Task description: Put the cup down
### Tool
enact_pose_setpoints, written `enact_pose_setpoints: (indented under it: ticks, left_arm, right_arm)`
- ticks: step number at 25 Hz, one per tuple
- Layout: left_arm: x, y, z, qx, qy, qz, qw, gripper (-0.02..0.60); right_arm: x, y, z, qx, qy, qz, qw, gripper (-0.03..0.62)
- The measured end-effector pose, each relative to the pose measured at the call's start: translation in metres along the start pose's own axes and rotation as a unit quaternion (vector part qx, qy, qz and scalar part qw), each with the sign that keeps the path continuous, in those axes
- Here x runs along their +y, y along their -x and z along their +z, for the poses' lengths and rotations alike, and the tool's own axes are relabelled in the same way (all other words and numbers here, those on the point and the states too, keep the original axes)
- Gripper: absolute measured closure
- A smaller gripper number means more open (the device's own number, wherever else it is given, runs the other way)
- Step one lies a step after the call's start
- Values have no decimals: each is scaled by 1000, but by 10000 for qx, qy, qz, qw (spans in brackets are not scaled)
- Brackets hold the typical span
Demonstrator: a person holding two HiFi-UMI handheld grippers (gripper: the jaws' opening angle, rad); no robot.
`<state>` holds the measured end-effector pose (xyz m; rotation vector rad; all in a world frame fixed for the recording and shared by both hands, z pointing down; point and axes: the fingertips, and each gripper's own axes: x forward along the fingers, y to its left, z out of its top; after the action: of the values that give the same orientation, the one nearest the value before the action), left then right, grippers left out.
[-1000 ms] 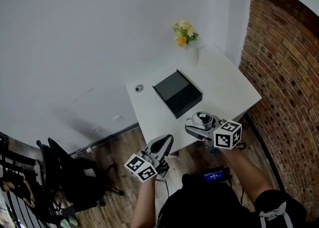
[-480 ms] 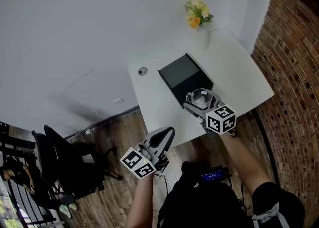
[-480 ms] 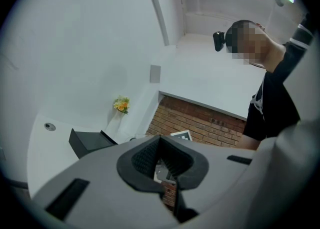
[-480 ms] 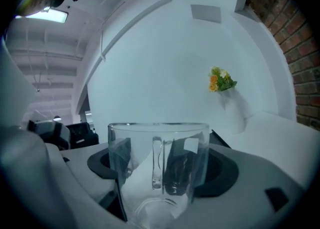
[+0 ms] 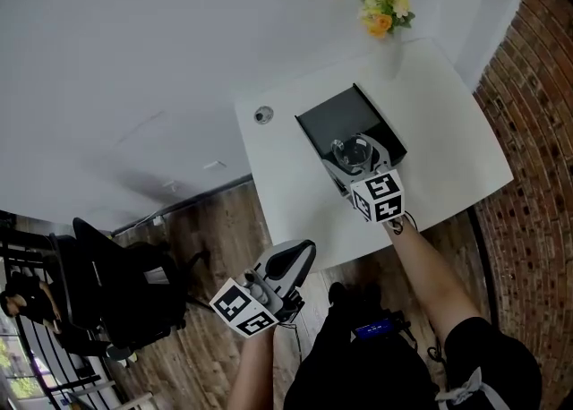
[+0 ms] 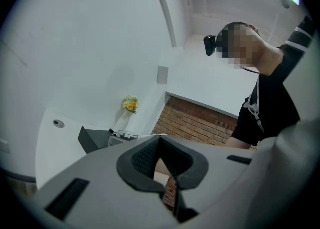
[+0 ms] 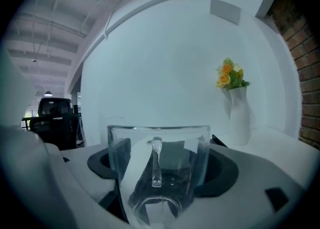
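Right tool (image 5: 356, 162) clamps the glass cup (image 7: 158, 163), jaws spread to its width, handle facing the camera. The cup is over the black box (image 5: 333, 118) mid-bench (image 5: 448, 166); whether its base touches the box, I can't tell. Left tool (image 5: 288, 265) hangs off the bench's near edge, jaws together, nothing between them.

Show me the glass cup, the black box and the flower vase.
glass cup (image 7: 170, 168): right gripper view, on its clear near wall.
black box (image 5: 329, 120): head view, on its dark top face.
flower vase (image 7: 239, 118): right gripper view, on its white body.
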<state>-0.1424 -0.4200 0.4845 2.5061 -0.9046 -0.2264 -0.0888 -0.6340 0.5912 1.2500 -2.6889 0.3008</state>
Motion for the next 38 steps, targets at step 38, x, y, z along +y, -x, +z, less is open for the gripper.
enact_pose_setpoints:
  ticks: [38]
  left_arm:
    - [9, 3, -3, 16, 87, -41, 10000, 574]
  right_arm:
    - [1, 6, -30, 726, 980, 43, 9925, 154]
